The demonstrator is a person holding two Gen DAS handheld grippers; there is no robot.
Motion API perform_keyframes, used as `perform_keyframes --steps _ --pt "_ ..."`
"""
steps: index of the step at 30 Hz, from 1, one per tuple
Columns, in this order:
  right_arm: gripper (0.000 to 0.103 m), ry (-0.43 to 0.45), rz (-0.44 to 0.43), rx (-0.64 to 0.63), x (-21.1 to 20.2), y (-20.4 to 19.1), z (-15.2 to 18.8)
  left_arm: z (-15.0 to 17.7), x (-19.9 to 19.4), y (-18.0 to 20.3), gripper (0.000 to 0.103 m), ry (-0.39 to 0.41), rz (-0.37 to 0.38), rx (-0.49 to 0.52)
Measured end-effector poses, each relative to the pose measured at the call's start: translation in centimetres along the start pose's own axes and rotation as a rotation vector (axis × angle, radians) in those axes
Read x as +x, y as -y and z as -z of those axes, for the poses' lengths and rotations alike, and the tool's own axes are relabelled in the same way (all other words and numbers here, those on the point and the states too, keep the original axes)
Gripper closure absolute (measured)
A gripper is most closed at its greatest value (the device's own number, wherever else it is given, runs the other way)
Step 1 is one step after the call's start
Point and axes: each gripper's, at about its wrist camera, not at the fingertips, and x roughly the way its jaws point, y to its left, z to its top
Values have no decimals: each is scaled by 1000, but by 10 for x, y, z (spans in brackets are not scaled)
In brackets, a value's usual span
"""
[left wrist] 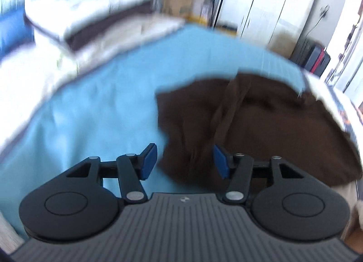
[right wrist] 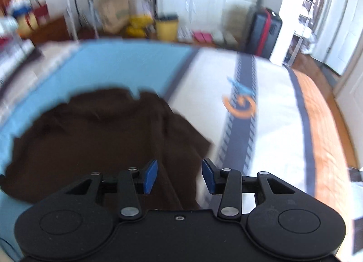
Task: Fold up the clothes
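A dark brown garment lies rumpled on a light blue sheet spread over the bed, its far edge close to where the blue gives way to a white cover with a dark stripe. It is not yet folded: the cloth bunches in ridges and one loose strip runs up its middle.

The left gripper hangs above the garment's near left edge with its jaws released, nothing between the blue pads. The right gripper hovers over the garment's right side, jaws likewise parted and empty. Whether either touches the cloth cannot be told, since both views are smeared by blur.

The two sit at opposite edges, probably so each can pinch a side and lift or spread the garment flat. A stack of folded clothes rests beyond the sheet at the left.
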Motion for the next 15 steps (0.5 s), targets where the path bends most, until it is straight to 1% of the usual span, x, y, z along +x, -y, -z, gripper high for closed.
perform_keyframes --steps 2,4,5,6,7,8,9,10,11,13,15 --pt "55 4 -118 -8 9 -4 -15 -12 -11 10 48 63 24 23" --pt "55 -51 -264 -14 38 -10 -29 -23 -10 20 47 82 67 28" --pt "55 -97 -325 -15 57 -14 -34 -28 -4 27 47 64 91 36" --pt "56 -154 -378 -16 78 -19 -37 -33 6 34 47 26 116 50" --pt "56 -208 -417 -5 99 -23 -38 -38 19 42 47 -41 141 68" --pt "58 -253 -435 9 116 -27 -37 -41 37 50 47 -133 165 90" --pt "60 -273 -421 -1 128 -31 -32 -44 53 58 47 -210 184 101" --pt "60 -261 -387 -47 132 -36 -26 -45 66 64 48 -255 203 95" --pt "60 -236 -349 -106 134 -42 -20 -46 77 69 48 -273 224 88" --pt "61 -193 -316 -173 136 -49 -14 -48 97 80 48 -286 258 91" --pt "59 -151 -292 -227 138 -54 -10 -48 119 88 47 -303 256 99"
